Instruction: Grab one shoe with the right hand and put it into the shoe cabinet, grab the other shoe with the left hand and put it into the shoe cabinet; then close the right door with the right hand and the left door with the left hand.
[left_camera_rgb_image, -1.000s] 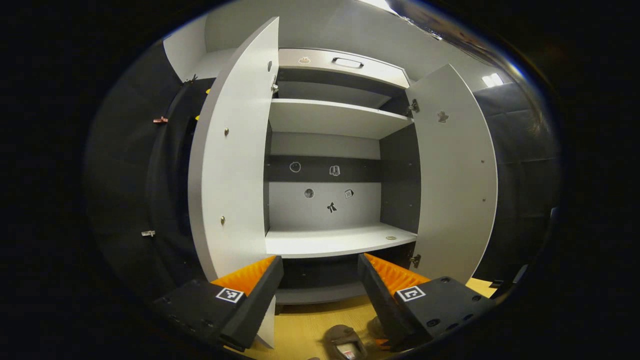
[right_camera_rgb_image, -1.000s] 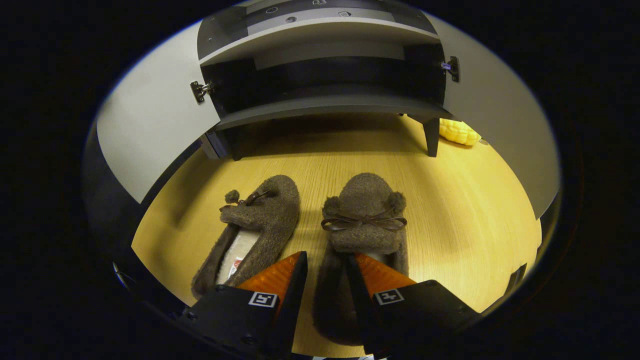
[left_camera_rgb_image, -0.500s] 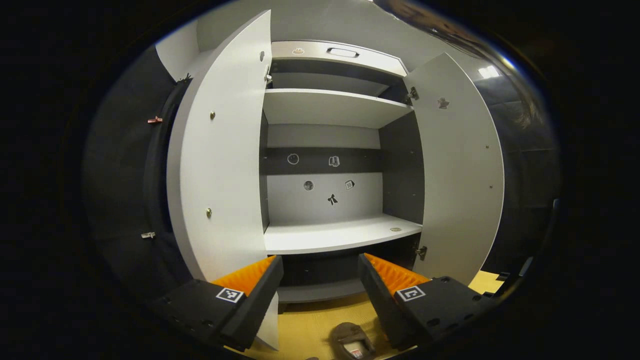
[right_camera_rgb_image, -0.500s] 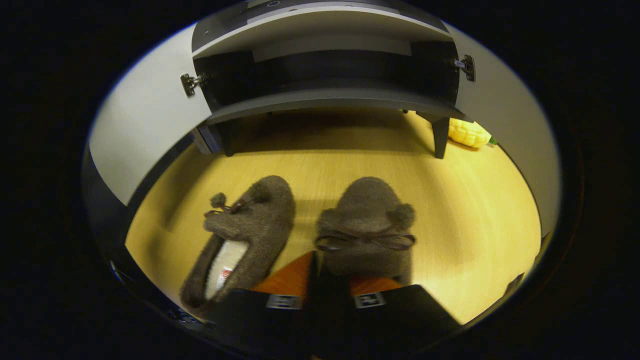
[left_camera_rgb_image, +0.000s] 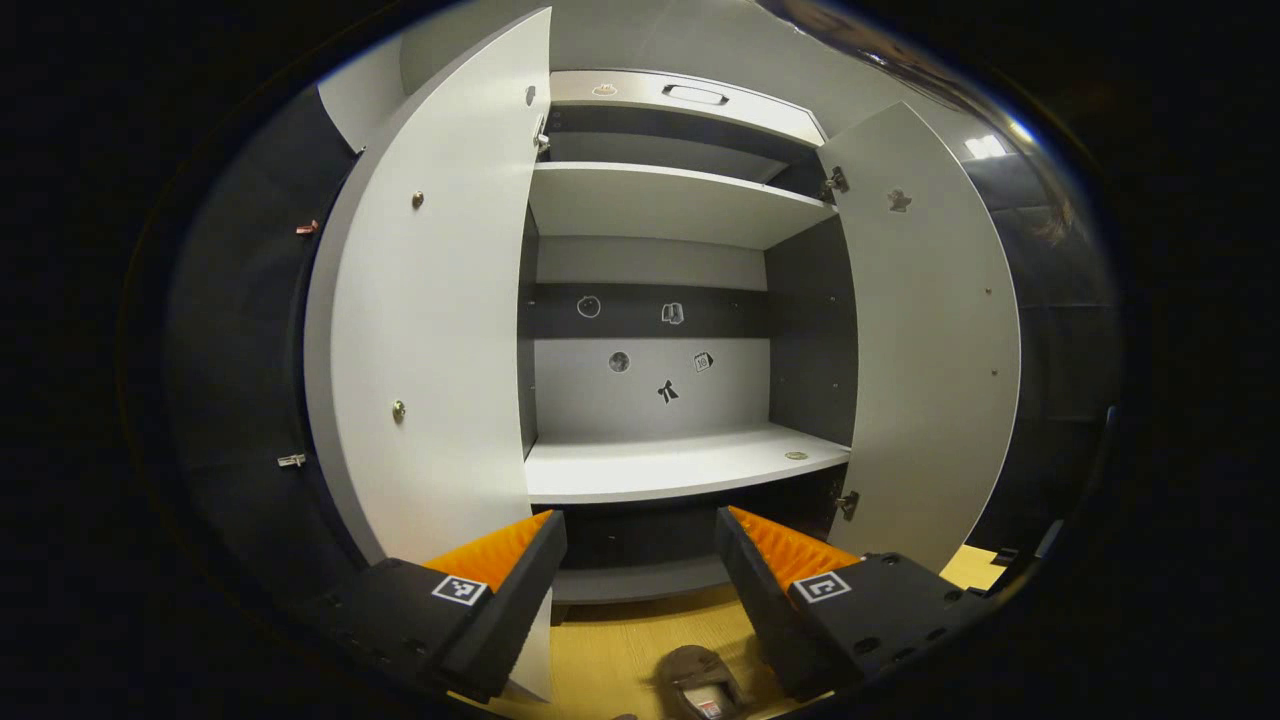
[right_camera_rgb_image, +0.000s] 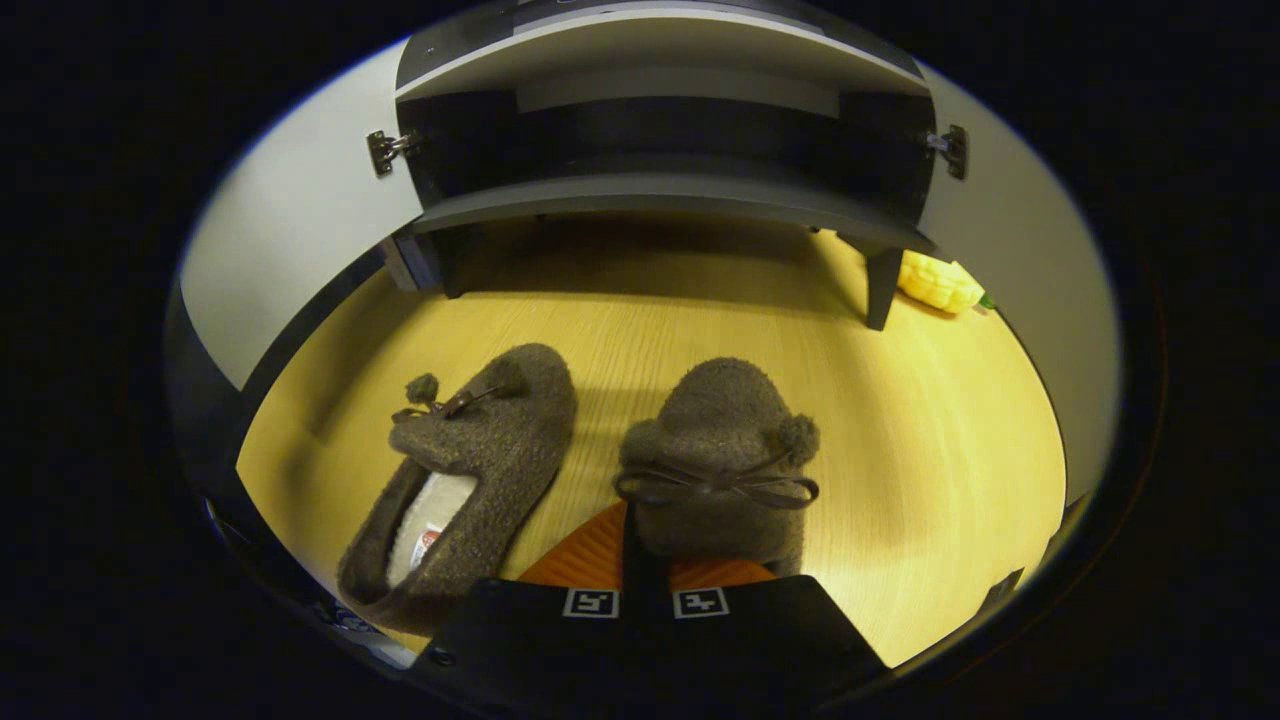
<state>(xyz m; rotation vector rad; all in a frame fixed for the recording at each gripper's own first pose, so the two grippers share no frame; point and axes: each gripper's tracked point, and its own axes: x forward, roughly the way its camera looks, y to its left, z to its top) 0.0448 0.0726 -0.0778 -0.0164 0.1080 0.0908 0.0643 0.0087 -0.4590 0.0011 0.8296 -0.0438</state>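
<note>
In the right gripper view the shoe cabinet (right_camera_rgb_image: 660, 190) stands on short legs on the wooden floor (right_camera_rgb_image: 930, 440), both doors swung wide, and a yellow toy (right_camera_rgb_image: 937, 283) lies beside its right leg. Nothing lies between the cabinet and the two fuzzy brown slippers. The right slipper (right_camera_rgb_image: 722, 450) points its toe straight at the cabinet; the right gripper (right_camera_rgb_image: 632, 545) is pinched closed on its heel rim. The left slipper (right_camera_rgb_image: 460, 470) lies just beside it, toe angled toward the cabinet.

In the left gripper view the left gripper (left_camera_rgb_image: 640, 560) hangs open before the cabinet's bare shelves (left_camera_rgb_image: 680, 465).
</note>
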